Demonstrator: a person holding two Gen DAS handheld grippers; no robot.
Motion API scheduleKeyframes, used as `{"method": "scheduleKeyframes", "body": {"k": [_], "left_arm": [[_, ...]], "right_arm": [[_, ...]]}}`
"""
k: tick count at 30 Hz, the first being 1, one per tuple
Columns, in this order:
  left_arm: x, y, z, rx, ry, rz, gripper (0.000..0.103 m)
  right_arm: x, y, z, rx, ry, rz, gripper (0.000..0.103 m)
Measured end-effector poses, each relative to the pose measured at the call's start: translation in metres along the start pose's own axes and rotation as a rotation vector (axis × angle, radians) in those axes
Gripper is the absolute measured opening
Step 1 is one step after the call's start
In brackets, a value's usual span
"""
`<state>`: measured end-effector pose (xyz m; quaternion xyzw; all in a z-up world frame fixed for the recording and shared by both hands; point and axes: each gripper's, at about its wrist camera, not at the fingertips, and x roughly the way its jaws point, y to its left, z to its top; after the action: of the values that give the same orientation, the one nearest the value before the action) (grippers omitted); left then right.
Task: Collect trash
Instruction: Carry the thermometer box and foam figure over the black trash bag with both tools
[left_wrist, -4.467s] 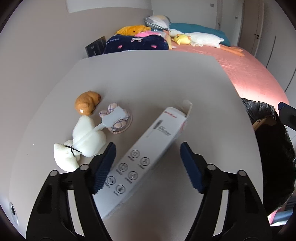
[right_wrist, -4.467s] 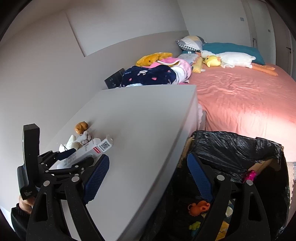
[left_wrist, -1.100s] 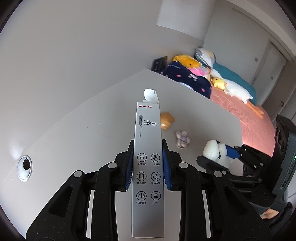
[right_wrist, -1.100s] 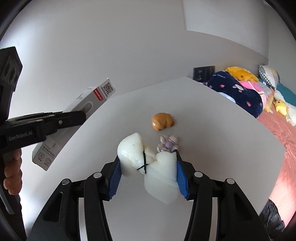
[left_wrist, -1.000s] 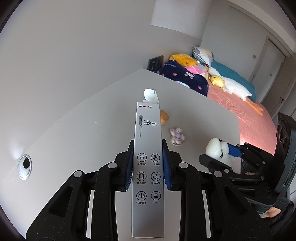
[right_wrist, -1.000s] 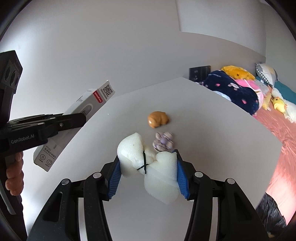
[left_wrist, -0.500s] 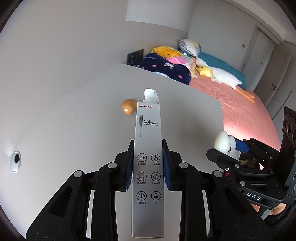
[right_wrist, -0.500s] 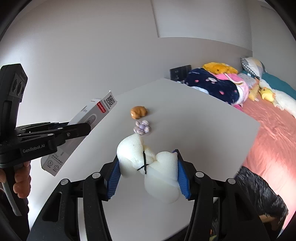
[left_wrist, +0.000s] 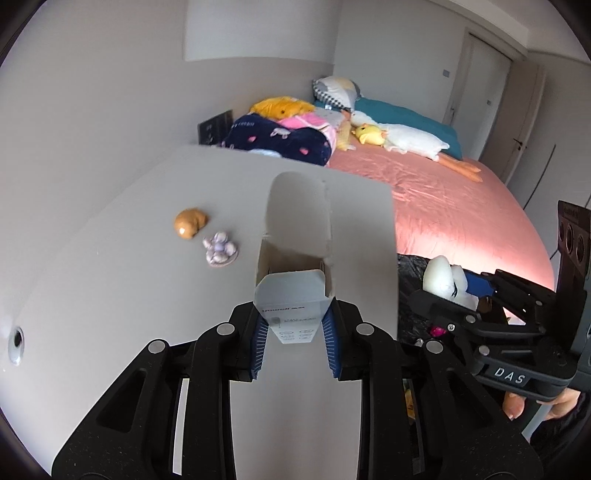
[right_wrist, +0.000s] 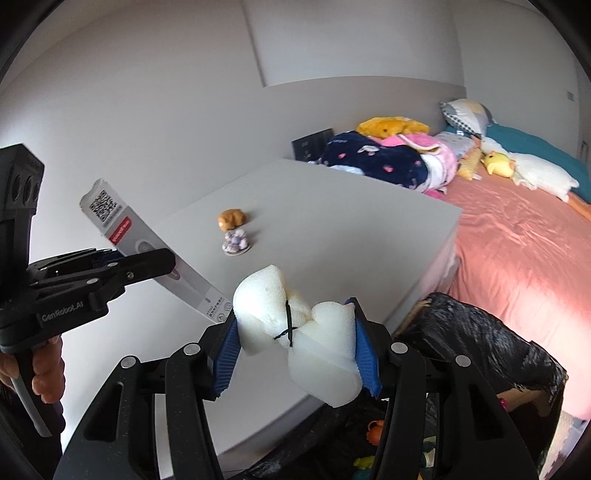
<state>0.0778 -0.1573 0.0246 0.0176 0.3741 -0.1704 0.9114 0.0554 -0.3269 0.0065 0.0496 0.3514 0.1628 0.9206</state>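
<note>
My left gripper (left_wrist: 294, 338) is shut on a long white carton box (left_wrist: 295, 295) with its top flap open, held above the grey table (left_wrist: 110, 280). The box also shows in the right wrist view (right_wrist: 147, 251), tilted in the left gripper. My right gripper (right_wrist: 295, 354) is shut on a lump of white foam (right_wrist: 295, 332) tied with a black band, held over the table's right edge. The foam also shows in the left wrist view (left_wrist: 443, 277). A bin lined with a black bag (right_wrist: 480, 354) stands beside the table, below the right gripper.
An orange toy (left_wrist: 190, 222) and a small purple figure (left_wrist: 220, 249) lie on the table. A bed with a pink sheet (left_wrist: 461, 206) and plush toys lies behind the bin. A cable hole (left_wrist: 15, 341) is at the table's left.
The box has tipped forward in my left gripper, so I see its open end. Both grippers have swung right toward the bin, which has come into the right wrist view.
</note>
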Motion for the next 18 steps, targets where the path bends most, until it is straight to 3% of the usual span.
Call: {"method": "scheduleKeyframes", "body": {"k": [18], "left_arm": [[0.003, -0.076, 0.014, 0.128, -0.011, -0.087, 0.026]], "right_arm": [[-0.066, -0.065, -0.015, 0.11, -0.097, -0.091, 0.055]]}}
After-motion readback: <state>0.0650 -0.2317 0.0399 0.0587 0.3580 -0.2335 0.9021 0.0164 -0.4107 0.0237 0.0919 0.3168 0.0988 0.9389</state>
